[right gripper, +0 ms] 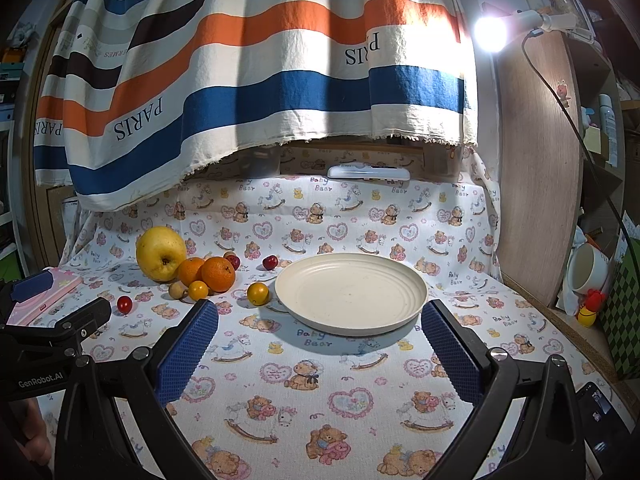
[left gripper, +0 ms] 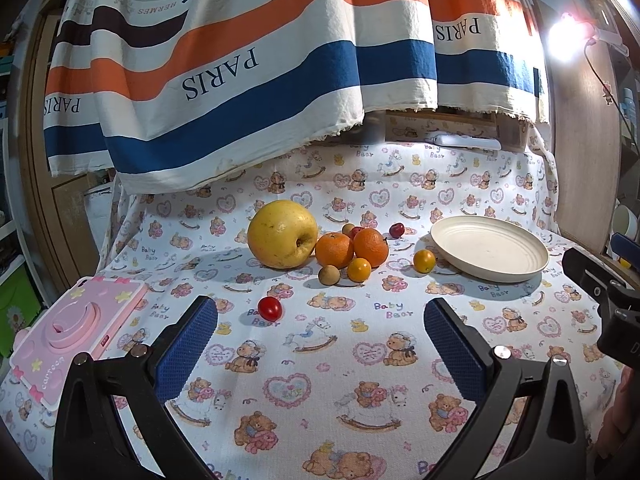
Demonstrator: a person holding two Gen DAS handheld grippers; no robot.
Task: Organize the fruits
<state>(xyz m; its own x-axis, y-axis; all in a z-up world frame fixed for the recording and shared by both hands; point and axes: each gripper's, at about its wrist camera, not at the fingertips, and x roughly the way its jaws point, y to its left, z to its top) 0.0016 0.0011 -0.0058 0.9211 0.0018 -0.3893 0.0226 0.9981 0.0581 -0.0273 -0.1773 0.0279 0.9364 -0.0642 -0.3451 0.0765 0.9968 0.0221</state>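
Evidently nothing is picked yet: both the left gripper [left gripper: 320, 344] and right gripper [right gripper: 320, 344] hang released and empty, fruits clustered beside the big yellow apple [left gripper: 282, 233], so next comes carrying one toward the cream ridged plate [right gripper: 416, 288].

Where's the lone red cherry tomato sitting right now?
The red cherry tomato lies alone on the cloth, nearer the grippers than the fruit cluster, left of centre in both views, between the pink toy camera and the small brown fruit.
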